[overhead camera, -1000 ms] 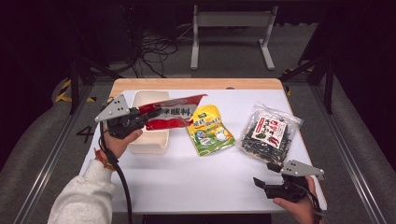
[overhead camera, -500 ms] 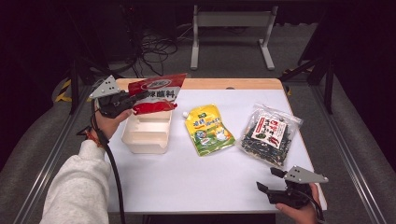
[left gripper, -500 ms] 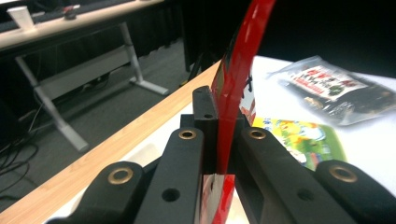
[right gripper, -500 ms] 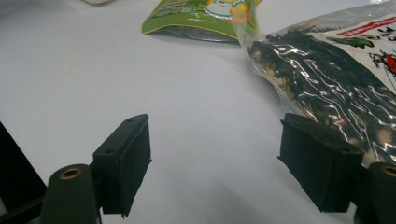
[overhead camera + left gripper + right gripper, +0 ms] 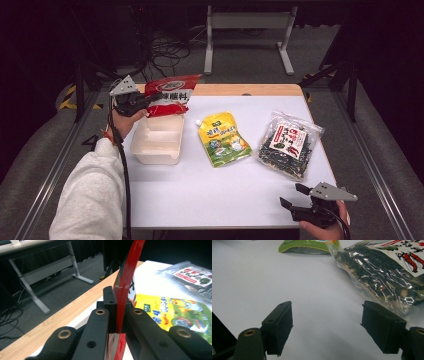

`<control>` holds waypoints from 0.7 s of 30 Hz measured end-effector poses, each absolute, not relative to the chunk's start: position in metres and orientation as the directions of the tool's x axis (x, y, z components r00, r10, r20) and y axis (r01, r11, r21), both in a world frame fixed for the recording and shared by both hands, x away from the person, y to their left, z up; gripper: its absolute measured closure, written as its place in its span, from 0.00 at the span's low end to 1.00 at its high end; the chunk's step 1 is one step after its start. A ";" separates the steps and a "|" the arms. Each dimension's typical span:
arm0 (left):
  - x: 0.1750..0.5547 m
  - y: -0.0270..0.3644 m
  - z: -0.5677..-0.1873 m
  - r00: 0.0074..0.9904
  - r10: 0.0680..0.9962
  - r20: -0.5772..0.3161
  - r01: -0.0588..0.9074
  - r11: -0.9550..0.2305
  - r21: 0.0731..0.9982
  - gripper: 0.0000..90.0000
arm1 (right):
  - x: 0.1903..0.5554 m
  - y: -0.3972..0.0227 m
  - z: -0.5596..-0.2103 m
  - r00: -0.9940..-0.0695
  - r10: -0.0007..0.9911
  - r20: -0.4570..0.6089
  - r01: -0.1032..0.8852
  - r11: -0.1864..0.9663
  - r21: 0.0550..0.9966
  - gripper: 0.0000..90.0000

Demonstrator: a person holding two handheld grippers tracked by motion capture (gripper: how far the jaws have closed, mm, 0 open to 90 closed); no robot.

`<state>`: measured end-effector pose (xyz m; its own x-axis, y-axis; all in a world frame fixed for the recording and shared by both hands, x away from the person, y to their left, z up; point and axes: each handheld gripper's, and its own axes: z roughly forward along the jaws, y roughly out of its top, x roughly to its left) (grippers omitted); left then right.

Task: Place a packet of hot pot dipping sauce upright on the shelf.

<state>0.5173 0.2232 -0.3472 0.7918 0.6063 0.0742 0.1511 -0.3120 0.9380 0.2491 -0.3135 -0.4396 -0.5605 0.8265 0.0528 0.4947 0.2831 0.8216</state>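
Room: dark grey carpet floor [image 5: 250, 55]; white-legged desk frame [image 5: 247, 30] behind; tangled cables [image 5: 167, 47]; white surface [image 5: 225, 190], wooden far edge.

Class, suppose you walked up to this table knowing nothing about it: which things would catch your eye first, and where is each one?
First the red packet, pinched in the left gripper and held up at the table's far left, above the far end of an empty white tray. Next come the yellow-green pouch lying mid-table and the clear bag of dark dried food to its right. The right gripper waits open at the near right edge.
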 end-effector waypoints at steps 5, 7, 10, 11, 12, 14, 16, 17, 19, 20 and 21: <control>0.528 0.227 -0.354 0.782 0.620 0.067 0.168 -0.312 0.935 1.00 | 0.246 -0.311 -0.444 -0.563 0.825 0.049 0.508 0.299 0.808 0.28; 0.531 0.228 -0.359 0.785 0.617 0.059 0.176 -0.313 0.933 1.00 | 0.246 -0.309 -0.444 -0.565 0.824 0.041 0.509 0.309 0.804 0.28; 0.535 0.232 -0.365 0.785 0.619 0.038 0.193 -0.302 0.934 1.00 | 0.246 -0.308 -0.444 -0.562 0.826 0.045 0.510 0.304 0.805 0.28; 0.537 0.234 -0.367 0.786 0.617 0.025 0.198 -0.290 0.936 1.00 | 0.245 -0.308 -0.444 -0.562 0.826 0.046 0.512 0.303 0.804 0.28; 0.537 0.236 -0.369 0.788 0.616 0.011 0.206 -0.280 0.938 1.00 | 0.245 -0.308 -0.444 -0.562 0.826 0.046 0.512 0.304 0.804 0.28; 0.539 0.239 -0.372 0.785 0.619 0.001 0.213 -0.270 0.939 1.00 | 0.245 -0.308 -0.444 -0.563 0.826 0.040 0.510 0.309 0.803 0.28; 0.539 0.240 -0.373 0.786 0.618 -0.012 0.217 -0.258 0.941 1.00 | 0.245 -0.308 -0.444 -0.563 0.825 0.039 0.509 0.310 0.803 0.28; 0.539 0.239 -0.373 0.787 0.617 -0.001 0.215 -0.272 0.938 1.00 | 0.245 -0.308 -0.444 -0.562 0.826 0.039 0.510 0.309 0.803 0.29; 0.540 0.236 -0.372 0.787 0.617 0.016 0.211 -0.293 0.932 1.00 | 0.245 -0.308 -0.444 -0.562 0.826 0.041 0.512 0.309 0.802 0.29; 0.540 0.233 -0.372 0.788 0.615 0.021 0.214 -0.305 0.928 1.00 | 0.245 -0.308 -0.444 -0.564 0.825 0.039 0.511 0.311 0.801 0.29; 0.541 0.230 -0.373 0.790 0.612 0.032 0.214 -0.324 0.921 0.99 | 0.245 -0.307 -0.444 -0.567 0.823 0.037 0.510 0.315 0.801 0.29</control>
